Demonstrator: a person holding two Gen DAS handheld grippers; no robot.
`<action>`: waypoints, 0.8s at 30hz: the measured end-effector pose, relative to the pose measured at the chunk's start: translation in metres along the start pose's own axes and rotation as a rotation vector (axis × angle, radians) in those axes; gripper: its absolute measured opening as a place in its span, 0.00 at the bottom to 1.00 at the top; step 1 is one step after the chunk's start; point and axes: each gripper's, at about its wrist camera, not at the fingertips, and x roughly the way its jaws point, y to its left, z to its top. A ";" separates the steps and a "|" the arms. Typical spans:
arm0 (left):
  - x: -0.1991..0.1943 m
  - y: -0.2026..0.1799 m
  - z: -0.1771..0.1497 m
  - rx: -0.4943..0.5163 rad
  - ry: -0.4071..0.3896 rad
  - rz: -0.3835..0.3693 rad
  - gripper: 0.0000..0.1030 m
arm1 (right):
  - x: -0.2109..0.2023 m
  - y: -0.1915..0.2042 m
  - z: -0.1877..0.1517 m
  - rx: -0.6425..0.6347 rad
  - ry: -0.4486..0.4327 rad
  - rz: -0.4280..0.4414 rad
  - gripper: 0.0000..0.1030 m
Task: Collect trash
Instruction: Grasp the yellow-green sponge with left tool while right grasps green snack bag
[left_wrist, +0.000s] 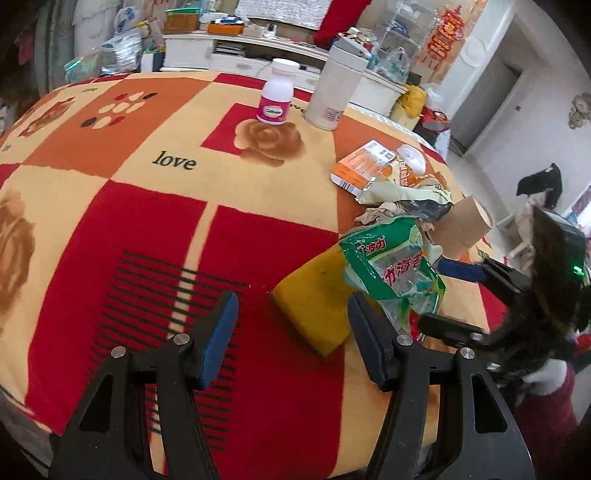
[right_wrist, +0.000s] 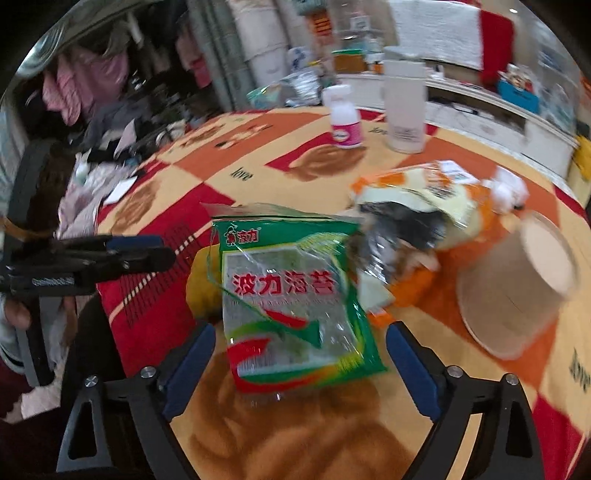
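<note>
Only the right wrist view shows the paper cup's (right_wrist: 517, 291) open mouth.

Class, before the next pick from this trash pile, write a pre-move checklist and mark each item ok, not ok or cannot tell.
1. Right gripper open: ok, its jaws stand wide.
2. Green plastic seaweed wrapper between its fingers: ok, pads not pressing it.
3. Left gripper empty: ok, nothing between its pads.
4. Yellow sponge block clear of the wrapper: not ok, the wrapper overlaps it.
5. Brown paper cup upright: not ok, it lies tipped.
6. White pill bottle with pink label and tall white tumbler away from the pile: ok.
</note>
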 end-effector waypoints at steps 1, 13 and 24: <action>0.001 0.001 0.001 0.006 0.003 -0.010 0.59 | 0.008 0.000 0.003 -0.005 0.016 0.001 0.91; 0.033 -0.025 0.012 0.179 0.069 -0.127 0.66 | 0.000 -0.020 -0.017 0.062 0.008 -0.048 0.32; 0.064 -0.051 0.018 0.364 0.097 -0.073 0.73 | -0.042 -0.040 -0.040 0.160 -0.043 -0.095 0.44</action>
